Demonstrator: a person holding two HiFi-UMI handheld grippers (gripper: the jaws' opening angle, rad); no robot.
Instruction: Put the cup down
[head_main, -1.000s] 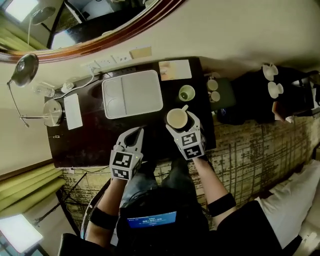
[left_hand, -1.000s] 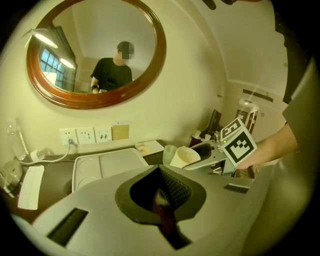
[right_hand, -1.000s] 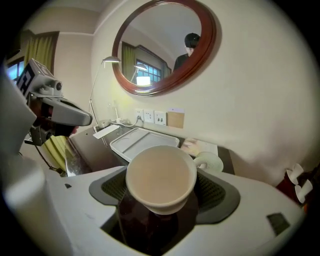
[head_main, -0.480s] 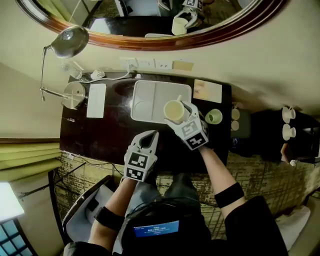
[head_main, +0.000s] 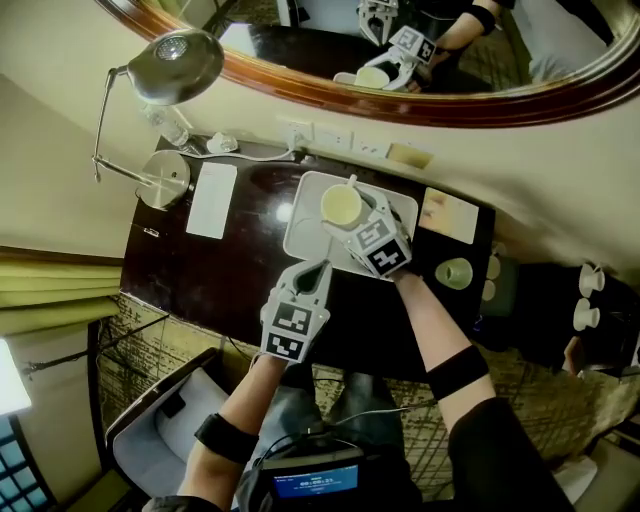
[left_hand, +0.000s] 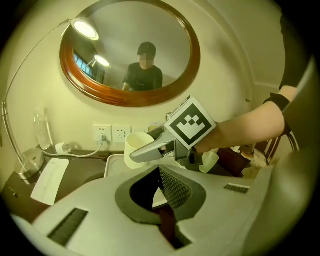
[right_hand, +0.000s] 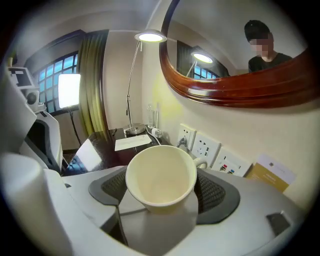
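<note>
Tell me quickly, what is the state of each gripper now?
Left gripper: closed, empty.
Right gripper: closed on the cup.

On the dark wooden tabletop (head_main: 220, 285), a white rectangular plastic tray (head_main: 303, 228) sits mid-back by the wall. Left of it lies a white paper sheet (head_main: 212, 200), then a round metal lamp base (head_main: 165, 178). To its right stands a small pale green cup (head_main: 455, 273). The cream ceramic cup (head_main: 341, 206), in the right gripper's (head_main: 350, 214) jaws, is over the tray.

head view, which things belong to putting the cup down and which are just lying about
Job: cup, right gripper holding it, white tray under it.
Lying about: desk lamp, paper sheet, small green cup, card, shut left gripper.
</note>
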